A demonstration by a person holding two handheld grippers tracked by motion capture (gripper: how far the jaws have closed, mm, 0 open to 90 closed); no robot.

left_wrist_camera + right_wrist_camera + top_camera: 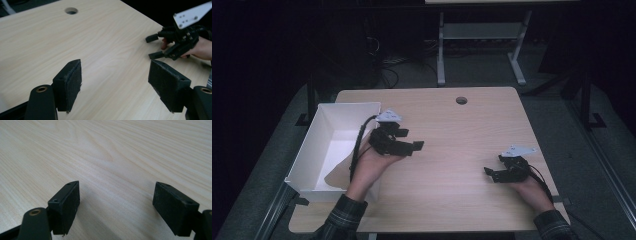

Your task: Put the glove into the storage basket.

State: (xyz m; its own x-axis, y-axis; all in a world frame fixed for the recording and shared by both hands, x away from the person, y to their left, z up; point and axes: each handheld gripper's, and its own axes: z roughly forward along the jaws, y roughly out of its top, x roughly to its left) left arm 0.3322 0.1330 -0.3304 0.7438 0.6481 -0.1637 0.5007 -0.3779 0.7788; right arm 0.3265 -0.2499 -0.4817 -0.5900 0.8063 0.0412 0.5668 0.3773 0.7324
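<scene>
Nearest the person, the right gripper (495,173) rests low on the table (452,125) by its right front part, held in a hand with a plaid sleeve. Its own view shows both jaws spread wide over bare wood, with nothing between them.

Further in and to the left, the left gripper (411,140) hangs above the table just beside the box (314,150), pointing toward the middle of the top. In the left gripper view its jaws stand wide apart too, empty, with only wood grain under them and the right gripper (155,46) farther off across the table.

The box, white and open-topped, sits at the table's left edge, partly overhanging it. Its floor looks bare where it shows, though the left forearm hides the near corner. Beyond, a round cable hole (461,100) marks the far side of the top.

Judged from this, no pick or place is under way: both hands are free and the left one seems to be between the box and the table's middle. The next move calls for a thing to work on, and none lies within reach on the wood; until one does, the jaws are best kept wide.
</scene>
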